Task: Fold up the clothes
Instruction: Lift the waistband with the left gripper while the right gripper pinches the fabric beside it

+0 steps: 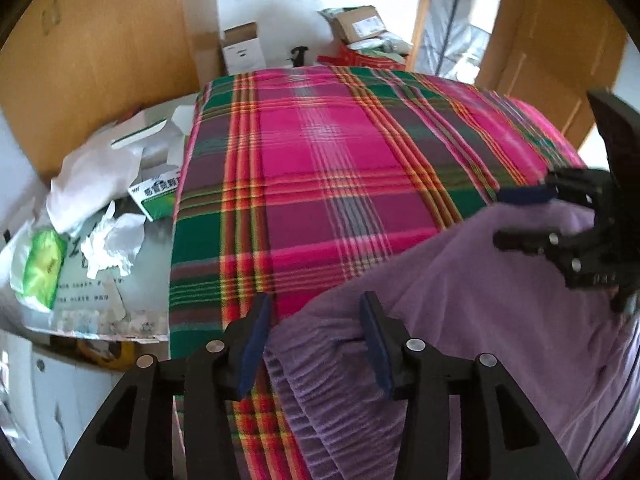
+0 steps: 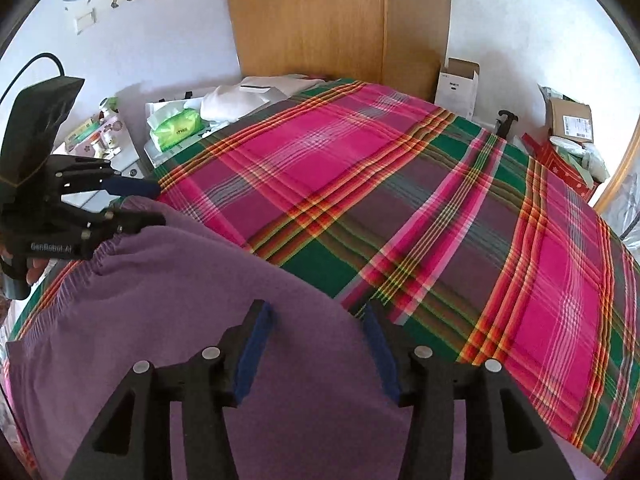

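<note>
With both my left hand-held gripper [image 1: 316,344] and right hand-held gripper [image 2: 316,352] seemingly spread open around the purple garment [image 2: 240,280], its elastic edge may slip and bunch on the bed [image 2: 400,184].

1 purple garment [image 2: 248,280] on 1 plaid bed [image 2: 400,184]. 2 grippers: left [image 1: 316,340], right [image 2: 316,344]. 1 wardrobe [image 2: 320,20]. 1 green wipes pack [image 2: 176,126]. 1 open white box [image 2: 458,86], 1 brown parcel [image 2: 570,122]. 1 door [image 1: 552,40].
</note>
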The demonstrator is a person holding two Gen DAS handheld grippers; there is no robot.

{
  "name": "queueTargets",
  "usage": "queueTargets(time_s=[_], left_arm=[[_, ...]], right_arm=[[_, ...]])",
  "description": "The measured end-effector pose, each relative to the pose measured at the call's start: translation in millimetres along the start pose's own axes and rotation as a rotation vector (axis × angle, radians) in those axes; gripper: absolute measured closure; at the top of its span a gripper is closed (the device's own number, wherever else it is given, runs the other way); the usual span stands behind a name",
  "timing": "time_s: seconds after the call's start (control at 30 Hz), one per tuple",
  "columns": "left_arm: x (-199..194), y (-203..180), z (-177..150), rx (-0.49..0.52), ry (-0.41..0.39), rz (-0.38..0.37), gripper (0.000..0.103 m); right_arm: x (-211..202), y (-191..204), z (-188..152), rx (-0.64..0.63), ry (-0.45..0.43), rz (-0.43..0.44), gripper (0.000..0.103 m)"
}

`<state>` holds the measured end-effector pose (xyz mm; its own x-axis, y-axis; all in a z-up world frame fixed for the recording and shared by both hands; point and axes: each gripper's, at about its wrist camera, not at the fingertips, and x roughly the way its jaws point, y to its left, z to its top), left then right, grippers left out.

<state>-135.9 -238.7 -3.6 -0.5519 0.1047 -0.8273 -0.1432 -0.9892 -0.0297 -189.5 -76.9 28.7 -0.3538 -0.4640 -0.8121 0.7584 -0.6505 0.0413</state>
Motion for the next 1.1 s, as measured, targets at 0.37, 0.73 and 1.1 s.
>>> queueTargets(time_s=[0.37, 0.73, 1.1], left_arm=[[-1, -1, -1, 0.017, 0.008, -0.017, 0.054], [-17, 5, -4, -0.043, -0.048, -0.042, 0.089], [-50, 0, -6, -0.050, -0.111, -0.043, 0.091]], right_arm=[[0, 1, -1, -0.020, -0.012, -0.004, 0.050], [-23, 6, -6, 0.006, -0.046, -0.006, 0.093], [-64, 21, -17, 0.029, -0.105, -0.018, 0.098]])
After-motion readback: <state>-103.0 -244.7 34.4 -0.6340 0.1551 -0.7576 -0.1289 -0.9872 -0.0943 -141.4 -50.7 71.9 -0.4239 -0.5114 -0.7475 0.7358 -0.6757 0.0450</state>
